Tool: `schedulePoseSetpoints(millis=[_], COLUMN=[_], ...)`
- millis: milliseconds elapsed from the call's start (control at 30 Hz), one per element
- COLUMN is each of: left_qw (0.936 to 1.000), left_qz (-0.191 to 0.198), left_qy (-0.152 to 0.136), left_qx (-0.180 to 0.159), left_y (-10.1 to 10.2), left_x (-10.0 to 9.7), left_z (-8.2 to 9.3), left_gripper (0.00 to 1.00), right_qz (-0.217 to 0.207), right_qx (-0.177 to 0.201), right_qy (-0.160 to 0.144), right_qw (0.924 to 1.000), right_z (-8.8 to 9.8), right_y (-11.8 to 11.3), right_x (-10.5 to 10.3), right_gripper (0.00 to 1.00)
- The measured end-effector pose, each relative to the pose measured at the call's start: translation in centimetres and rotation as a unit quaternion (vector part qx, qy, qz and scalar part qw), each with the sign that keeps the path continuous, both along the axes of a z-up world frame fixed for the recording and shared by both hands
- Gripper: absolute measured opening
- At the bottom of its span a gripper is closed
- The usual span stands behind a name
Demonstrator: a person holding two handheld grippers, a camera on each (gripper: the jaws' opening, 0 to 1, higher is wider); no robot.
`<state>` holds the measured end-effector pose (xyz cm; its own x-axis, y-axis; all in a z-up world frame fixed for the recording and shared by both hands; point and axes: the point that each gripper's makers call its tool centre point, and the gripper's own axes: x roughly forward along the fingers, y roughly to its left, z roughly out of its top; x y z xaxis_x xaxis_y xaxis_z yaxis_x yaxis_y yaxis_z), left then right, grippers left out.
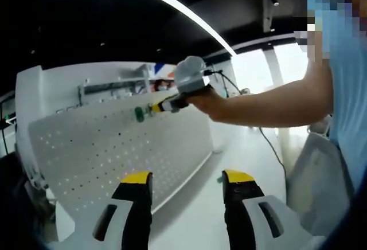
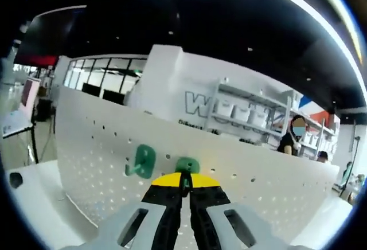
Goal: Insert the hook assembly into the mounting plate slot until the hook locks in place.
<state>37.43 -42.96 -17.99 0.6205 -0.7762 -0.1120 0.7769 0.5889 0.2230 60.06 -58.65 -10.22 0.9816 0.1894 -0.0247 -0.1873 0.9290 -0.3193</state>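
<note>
The right gripper (image 2: 184, 188) pinches a green hook (image 2: 187, 165) flat against the pegboard (image 2: 86, 147) near its top edge (another hook (image 2: 141, 161) just beside), probably to seat it, while the left gripper (image 1: 187, 176) hangs back spread.

I see a dark ceiling (image 1: 114, 26) crossed by a curved white light strip (image 1: 172, 3), white wall shelving with bins (image 2: 252, 112), and bright windows (image 1: 258, 69).

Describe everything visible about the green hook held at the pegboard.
The small green plastic-looking hook sits between the yellow tips of the right tongs, which are shut on it, right at the face of the upright white perforated pegboard. A second green hook already hangs on the board beside it, apart from it. Its back is hidden.
</note>
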Motion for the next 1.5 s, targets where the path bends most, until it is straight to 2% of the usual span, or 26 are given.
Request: schedulePoseSetpoints(millis=[33,300,400,667,733,867,1233,1400,1500], left_qw=[1.0000,1.0000,1.0000,1.0000,1.0000,1.0000,1.0000,1.0000,1.0000], left_qz=[0.000,0.002,0.002,0.003,0.003,0.003,0.001,0.000,-0.001], left_qy=[0.000,-0.002,-0.003,-0.003,-0.002,-0.003,-0.006,-0.006,-0.007], left_qx=[0.000,0.000,-0.001,-0.001,0.000,0.001,0.001,0.002,0.003], left_y=[0.0,0.0,0.0,0.0,0.0,-0.1,-0.3,-0.5,-0.6], left_x=[0.0,0.0,0.0,-0.1,-0.1,-0.2,-0.5,-0.7,-0.8], left_z=[0.0,0.1,0.2,0.2,0.2,0.2,0.5,0.5,0.6], left_gripper=[0.50,0.49,0.49,0.49,0.49,0.49,0.49,0.49,0.49], right_qz=[0.000,0.004,0.009,0.013,0.013,0.018,0.019,0.022,0.027], right_qx=[-0.012,-0.021,-0.005,-0.005,-0.002,0.003,-0.001,0.009,0.019], right_qy=[0.001,0.015,0.022,0.037,0.036,0.015,0.026,0.029,0.034], right_qw=[0.9999,0.9997,0.9997,0.9992,0.9993,0.9997,0.9995,0.9993,0.9989], right_z=[0.0,-0.3,-0.6,-1.8,-1.8,-0.6,-1.5,-1.5,-1.6], right_y=[0.0,-0.1,-0.3,-0.3,-0.4,-0.1,-0.6,-1.1,-1.4], right_x=[0.0,0.0,-0.1,-0.2,-0.4,-0.9,-1.5,-1.9,-2.3], right_gripper=[0.02,0.03,0.03,0.03,0.03,0.04,0.07,0.14,0.22])
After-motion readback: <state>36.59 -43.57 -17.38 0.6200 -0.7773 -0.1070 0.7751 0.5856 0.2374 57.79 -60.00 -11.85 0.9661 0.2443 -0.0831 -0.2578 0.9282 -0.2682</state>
